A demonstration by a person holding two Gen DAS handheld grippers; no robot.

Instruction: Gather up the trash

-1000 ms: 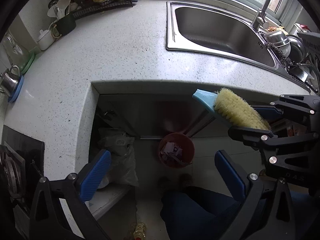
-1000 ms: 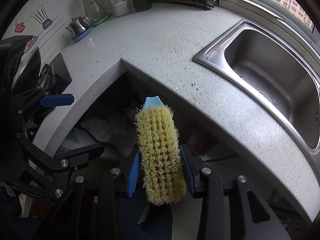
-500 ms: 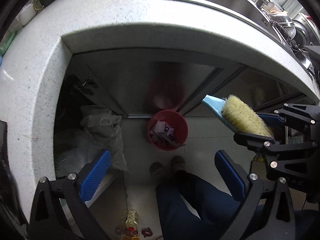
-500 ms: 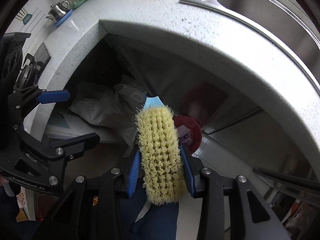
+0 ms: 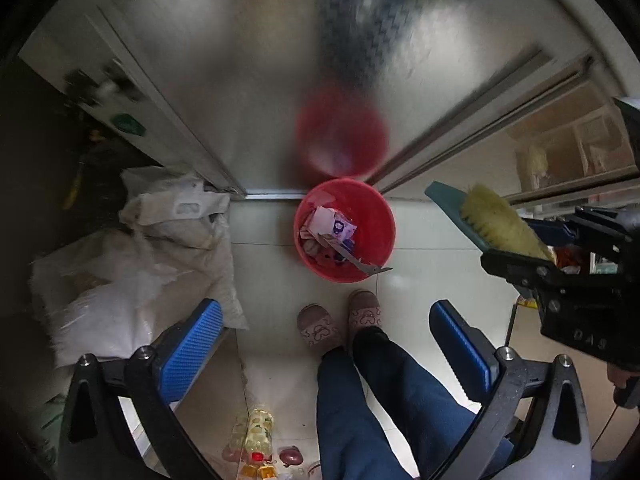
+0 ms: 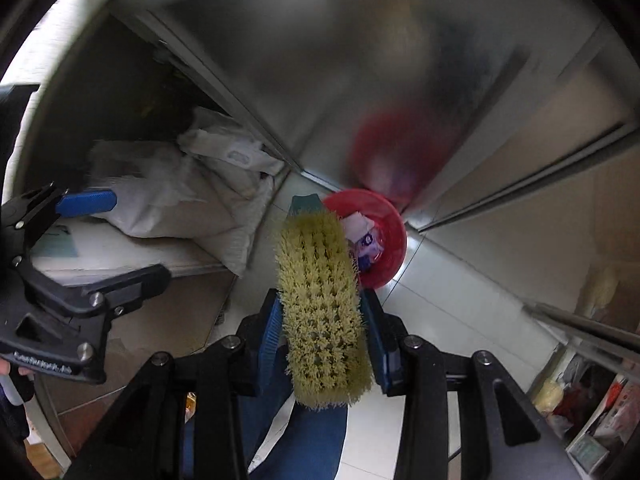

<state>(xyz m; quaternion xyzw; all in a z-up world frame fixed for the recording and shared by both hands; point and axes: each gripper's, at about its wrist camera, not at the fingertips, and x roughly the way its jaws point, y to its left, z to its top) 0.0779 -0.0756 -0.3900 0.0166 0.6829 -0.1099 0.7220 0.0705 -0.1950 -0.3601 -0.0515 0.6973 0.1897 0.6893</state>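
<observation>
A red bin (image 5: 345, 230) holding wrappers and scraps stands on the tiled floor against a steel cabinet front. My right gripper (image 6: 322, 320) is shut on a scrub brush (image 6: 322, 300) with yellow bristles and a teal back. In the right wrist view the brush covers the left side of the red bin (image 6: 390, 236). The left wrist view shows the same brush (image 5: 496, 222) and the right gripper (image 5: 536, 248) at the right, apart from the bin. My left gripper (image 5: 324, 344) is open and points straight down, with nothing between its blue pads.
White sacks (image 5: 160, 256) lie on a low shelf to the left. A person's slippered feet (image 5: 340, 322) and blue trousers (image 5: 380, 404) stand just in front of the bin. Bottles and an onion (image 5: 256, 440) lie on the floor. A crowded open shelf (image 6: 592, 408) is at the right.
Both grippers have dropped from above the countertop to below its edge. The counter and sink have left the views; the bin, floor and feet now look larger. The brush stays gripped.
</observation>
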